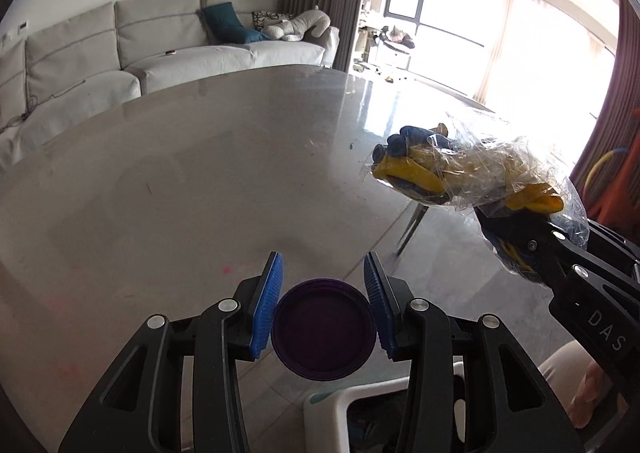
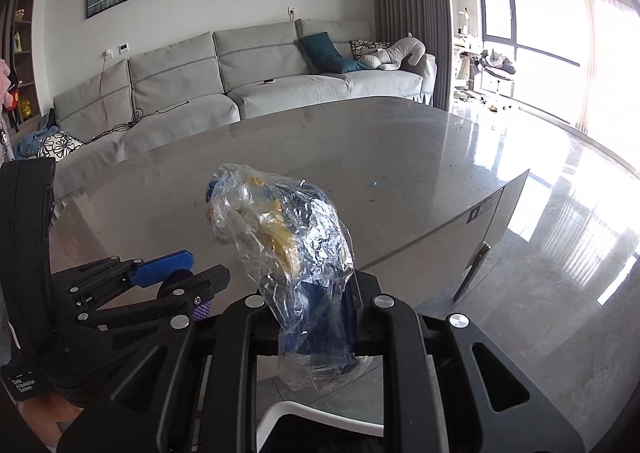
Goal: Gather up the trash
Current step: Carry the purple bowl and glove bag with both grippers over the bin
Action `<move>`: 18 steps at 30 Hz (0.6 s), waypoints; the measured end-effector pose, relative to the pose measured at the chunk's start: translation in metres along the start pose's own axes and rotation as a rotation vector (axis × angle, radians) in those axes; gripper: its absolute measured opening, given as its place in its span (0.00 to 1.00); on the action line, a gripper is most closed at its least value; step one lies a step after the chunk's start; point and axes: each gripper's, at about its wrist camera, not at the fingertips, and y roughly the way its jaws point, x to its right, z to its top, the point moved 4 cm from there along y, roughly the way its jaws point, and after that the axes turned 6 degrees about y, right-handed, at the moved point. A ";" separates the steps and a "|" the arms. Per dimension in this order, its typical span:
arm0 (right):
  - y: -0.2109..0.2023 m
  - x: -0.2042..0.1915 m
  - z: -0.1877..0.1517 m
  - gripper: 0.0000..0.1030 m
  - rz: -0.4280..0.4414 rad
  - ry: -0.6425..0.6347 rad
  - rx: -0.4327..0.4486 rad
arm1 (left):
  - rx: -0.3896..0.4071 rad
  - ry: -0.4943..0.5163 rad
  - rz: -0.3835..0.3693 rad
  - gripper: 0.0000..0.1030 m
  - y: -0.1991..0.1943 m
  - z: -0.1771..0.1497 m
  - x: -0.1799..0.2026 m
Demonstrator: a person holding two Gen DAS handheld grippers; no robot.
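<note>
A purple lid (image 1: 324,329) is clamped in the left gripper (image 1: 324,309), and a crumpled plastic wrapper (image 2: 280,237) in the right gripper (image 2: 316,317). Both are held above the white bin (image 1: 332,401) beside the table (image 1: 160,173). Disposal is judged current; jaw release over the opening is required.

"DAS" printed on right gripper (image 1: 516,225) body. "Data Acquisition System" on left gripper (image 2: 188,273) housing. Sticker (image 2: 484,209) on table edge: unreadable.

Plastic wrapper (image 2: 288,253) in right tongs (image 2: 316,317)

purple lid (image 1: 324,329), yellow-and-blue wrapper (image 1: 460,173)
</note>
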 end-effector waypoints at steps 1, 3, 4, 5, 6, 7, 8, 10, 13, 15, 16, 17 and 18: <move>-0.007 0.005 -0.007 0.20 -0.008 0.009 -0.002 | -0.013 0.020 -0.012 0.41 0.000 -0.009 0.012; -0.021 0.014 -0.023 0.20 -0.025 0.029 -0.007 | -0.036 0.058 -0.043 0.41 -0.001 -0.025 0.034; -0.026 0.019 -0.031 0.20 -0.033 0.038 -0.009 | -0.041 0.072 -0.057 0.41 -0.002 -0.034 0.044; -0.030 0.023 -0.040 0.20 -0.040 0.045 -0.014 | -0.050 0.094 -0.067 0.41 -0.003 -0.042 0.053; -0.034 0.027 -0.049 0.20 -0.048 0.054 -0.017 | -0.059 0.114 -0.075 0.41 -0.002 -0.049 0.062; -0.037 0.032 -0.057 0.20 -0.055 0.065 -0.019 | -0.062 0.126 -0.091 0.41 -0.003 -0.056 0.069; -0.041 0.036 -0.067 0.20 -0.063 0.077 -0.027 | -0.070 0.141 -0.102 0.41 -0.002 -0.063 0.076; -0.045 0.045 -0.083 0.20 -0.074 0.110 -0.047 | -0.102 0.170 -0.114 0.41 0.001 -0.076 0.089; -0.052 0.055 -0.101 0.21 -0.093 0.134 -0.062 | -0.143 0.189 -0.132 0.41 0.003 -0.095 0.102; -0.055 0.060 -0.111 0.21 -0.098 0.145 -0.074 | -0.163 0.198 -0.153 0.41 0.006 -0.104 0.108; -0.057 0.061 -0.116 0.21 -0.100 0.150 -0.078 | -0.177 0.208 -0.152 0.41 0.007 -0.109 0.111; -0.058 0.062 -0.120 0.21 -0.101 0.153 -0.080 | -0.187 0.217 -0.155 0.41 0.009 -0.113 0.114; -0.061 0.064 -0.124 0.21 -0.101 0.156 -0.083 | -0.195 0.223 -0.162 0.41 0.010 -0.115 0.116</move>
